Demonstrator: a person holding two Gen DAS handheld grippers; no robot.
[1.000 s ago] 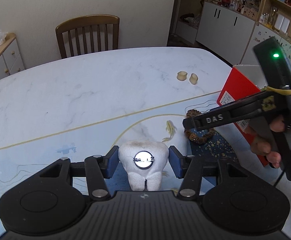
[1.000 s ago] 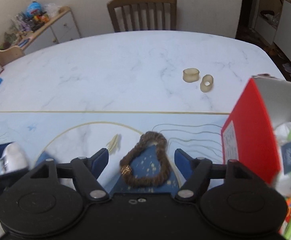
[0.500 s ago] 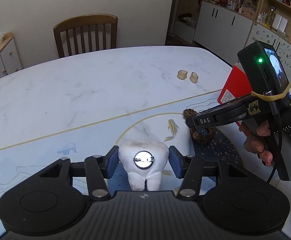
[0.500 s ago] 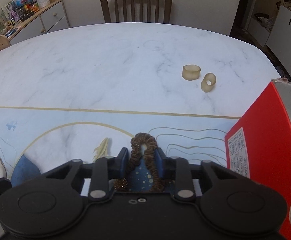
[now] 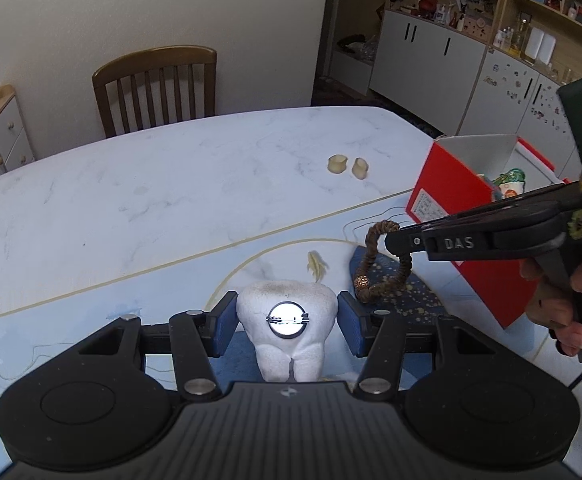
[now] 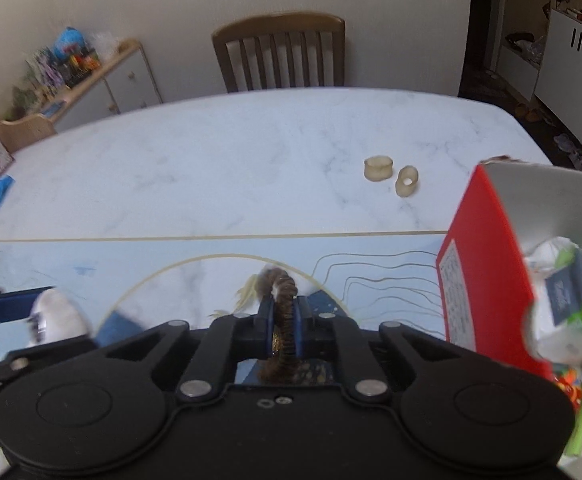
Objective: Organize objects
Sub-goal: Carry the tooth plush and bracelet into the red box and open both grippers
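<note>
My left gripper [image 5: 287, 320] is shut on a white tooth-shaped plush [image 5: 287, 334] with a round metal pin on it, held low over the table mat. My right gripper [image 6: 283, 320] is shut on a brown braided bracelet [image 6: 282, 308] and holds it lifted off the mat. In the left wrist view the right gripper [image 5: 395, 238] comes in from the right, and the bracelet [image 5: 375, 264] hangs from its tip. The plush also shows at the left in the right wrist view [image 6: 57, 316].
An open red box [image 5: 459, 216] [image 6: 487, 280] with several items inside stands at the right. Two beige rings [image 5: 347, 166] [image 6: 391, 174] lie farther back on the marble table [image 5: 171, 200]. A wooden chair [image 5: 155, 88] stands behind it.
My right gripper closed on the bracelet, which lay flat on the mat between open fingers, and has lifted it. The left gripper keeps holding the plush and has hardly moved.
</note>
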